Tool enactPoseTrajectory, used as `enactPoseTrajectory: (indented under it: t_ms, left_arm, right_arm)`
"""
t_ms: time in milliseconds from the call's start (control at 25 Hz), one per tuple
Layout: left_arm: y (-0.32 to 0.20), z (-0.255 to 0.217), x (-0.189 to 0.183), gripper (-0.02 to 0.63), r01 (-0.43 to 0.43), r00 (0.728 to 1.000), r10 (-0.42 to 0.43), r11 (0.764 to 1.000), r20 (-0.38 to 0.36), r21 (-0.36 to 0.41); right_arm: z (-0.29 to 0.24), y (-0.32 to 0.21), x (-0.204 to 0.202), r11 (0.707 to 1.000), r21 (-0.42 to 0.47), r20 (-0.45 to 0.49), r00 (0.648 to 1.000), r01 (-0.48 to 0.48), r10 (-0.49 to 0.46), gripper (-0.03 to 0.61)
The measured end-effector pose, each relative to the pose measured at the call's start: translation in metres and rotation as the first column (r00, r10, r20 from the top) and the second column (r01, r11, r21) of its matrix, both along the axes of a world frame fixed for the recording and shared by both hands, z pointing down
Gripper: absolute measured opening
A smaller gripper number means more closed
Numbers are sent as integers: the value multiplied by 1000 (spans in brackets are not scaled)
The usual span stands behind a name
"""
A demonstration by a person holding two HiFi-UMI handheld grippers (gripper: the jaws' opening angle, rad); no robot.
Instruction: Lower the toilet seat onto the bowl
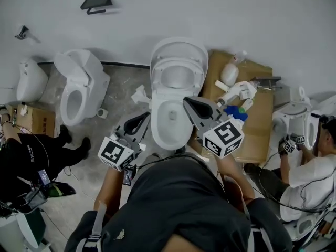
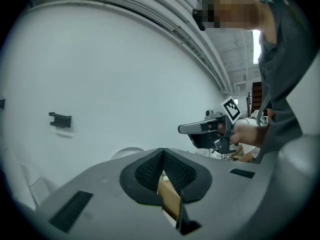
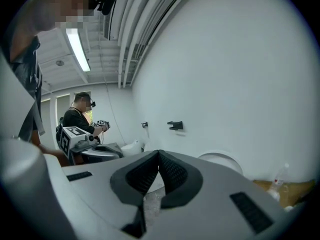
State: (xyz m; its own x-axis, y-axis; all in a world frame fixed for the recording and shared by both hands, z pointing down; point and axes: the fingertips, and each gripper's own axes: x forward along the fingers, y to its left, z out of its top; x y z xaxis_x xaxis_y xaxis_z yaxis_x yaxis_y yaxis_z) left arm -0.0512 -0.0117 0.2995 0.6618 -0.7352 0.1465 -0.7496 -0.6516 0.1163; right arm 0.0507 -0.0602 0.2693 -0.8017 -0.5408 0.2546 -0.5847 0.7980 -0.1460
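1. No word, brand name or number can be read in any view
2. The left cube (image 1: pixel 116 153), on the left gripper (image 1: pixel 137 123) at the near left, bears black-and-white square markers; they are patterns only, with no letters
3. The right cube (image 1: pixel 224 137), on the right gripper (image 1: pixel 193 104) at the near right, bears markers of the same kind
4. The cardboard box (image 1: pixel 29 118) at the left edge carries small marks, too small to read
5. The small cubes (image 1: pixel 292 142) held by the person at the right also show square markers, with no text
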Motion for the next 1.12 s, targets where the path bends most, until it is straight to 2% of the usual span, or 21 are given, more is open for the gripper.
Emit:
enactPoseTrajectory:
  t_ms: [200,440,560,920,1120]
  left_arm:
    - [-16,-8,9,3,31,999,-30,999,-24,19]
    - [-22,6,-7,3,-34,999,33,999,-32,-26]
    - [-35,7,-25,3,-77,997,77,997,-4,-1]
    - [-62,15,-40,3,-131,991,130,991,-33,-17]
    - [-76,24,-45,4,-140,990,138,989,-39,-48]
  right_arm:
    - [13,-20,7,1000,-24,-35,999,16,-17,8]
    - [11,-29,-14,999,-17,-40,999,-31,30,8]
    - [8,-30,-28,999,-8,-42,998,-51,50,8]
    - [35,-60,-37,994,-31,-113,988,-107,103,8]
    - [60,-100,-36,994,-24,-198,975,-110,103,8]
